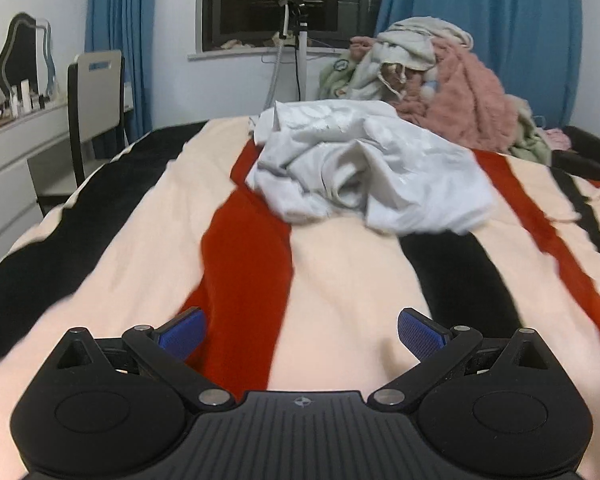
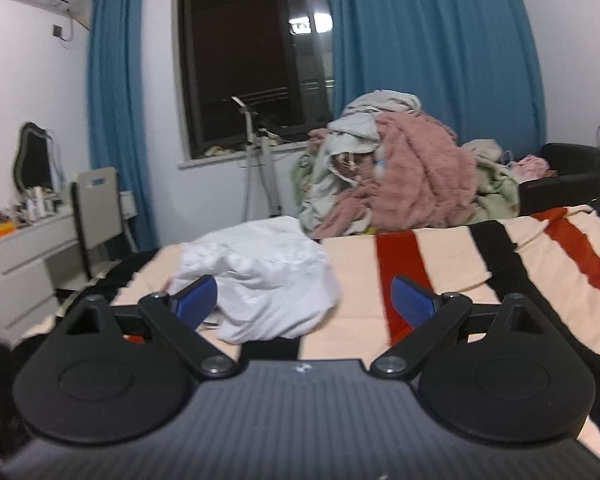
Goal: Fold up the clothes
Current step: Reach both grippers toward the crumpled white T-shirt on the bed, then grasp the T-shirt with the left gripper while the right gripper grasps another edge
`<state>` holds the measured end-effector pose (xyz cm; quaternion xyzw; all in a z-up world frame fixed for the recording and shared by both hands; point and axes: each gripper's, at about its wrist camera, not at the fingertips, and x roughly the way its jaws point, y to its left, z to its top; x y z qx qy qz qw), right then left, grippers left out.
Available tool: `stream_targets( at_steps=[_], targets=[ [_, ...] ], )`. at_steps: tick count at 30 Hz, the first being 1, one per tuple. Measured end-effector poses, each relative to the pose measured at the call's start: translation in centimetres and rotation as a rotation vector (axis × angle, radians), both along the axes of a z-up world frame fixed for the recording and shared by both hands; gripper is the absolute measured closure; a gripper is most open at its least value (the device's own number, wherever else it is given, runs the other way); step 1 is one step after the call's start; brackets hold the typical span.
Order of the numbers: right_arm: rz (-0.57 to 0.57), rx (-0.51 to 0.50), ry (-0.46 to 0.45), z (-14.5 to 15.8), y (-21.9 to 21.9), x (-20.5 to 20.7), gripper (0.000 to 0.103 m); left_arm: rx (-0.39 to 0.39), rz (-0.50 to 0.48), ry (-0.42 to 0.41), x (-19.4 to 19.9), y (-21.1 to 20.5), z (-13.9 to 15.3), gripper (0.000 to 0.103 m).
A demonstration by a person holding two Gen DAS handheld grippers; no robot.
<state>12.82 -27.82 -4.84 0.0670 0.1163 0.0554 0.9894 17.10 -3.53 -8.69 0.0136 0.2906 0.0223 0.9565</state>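
A crumpled white garment point(image 1: 364, 168) lies in a heap on the striped bed cover point(image 1: 140, 240), towards the far end of the bed. My left gripper point(image 1: 302, 334) is open and empty, low over the cover, well short of the garment. In the right wrist view the same white garment point(image 2: 260, 280) lies just ahead and slightly left of my right gripper point(image 2: 304, 300), which is open and empty above the bed cover point(image 2: 460, 260).
A pile of pink, beige and green clothes point(image 1: 432, 84) sits beyond the bed's far end; it also shows in the right wrist view point(image 2: 400, 172). A chair point(image 1: 96, 108) and white dresser point(image 1: 12, 168) stand left. A stand point(image 1: 296, 52) is by the window.
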Motion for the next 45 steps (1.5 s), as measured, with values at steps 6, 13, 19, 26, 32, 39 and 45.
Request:
stream_targets(
  at_steps=[6, 13, 19, 26, 32, 39, 45],
  targets=[
    [-0.011, 0.060, 0.083, -3.0, -1.0, 2.8, 0.008, 0.124, -0.003, 0.004, 10.0, -1.6, -1.5, 0.000],
    [-0.058, 0.050, 0.079, -5.8, -0.4, 5.5, 0.008, 0.086, -0.031, 0.047, 16.1, -0.9, -2.5, 0.017],
    [-0.064, 0.011, 0.081, -7.1, 0.4, 6.9, 0.008, -0.028, -0.072, -0.017, 15.7, 1.3, -1.2, 0.091],
    [-0.042, 0.016, 0.027, -6.3, 0.9, 5.8, 0.008, -0.102, -0.185, -0.117, 7.3, 4.4, 3.0, 0.095],
    [0.040, -0.015, -0.011, -5.8, 2.4, 3.6, 0.008, -0.151, -0.243, -0.187, -2.6, 7.3, 8.1, 0.095],
    [0.113, -0.089, 0.002, -5.9, 4.4, 1.6, 0.008, -0.261, -0.195, -0.263, -11.2, 12.0, 12.1, 0.095],
    [0.152, -0.152, 0.110, -6.9, 6.0, 1.3, 0.008, -0.356, -0.070, -0.337, -12.0, 17.0, 12.6, 0.095]
  ],
)
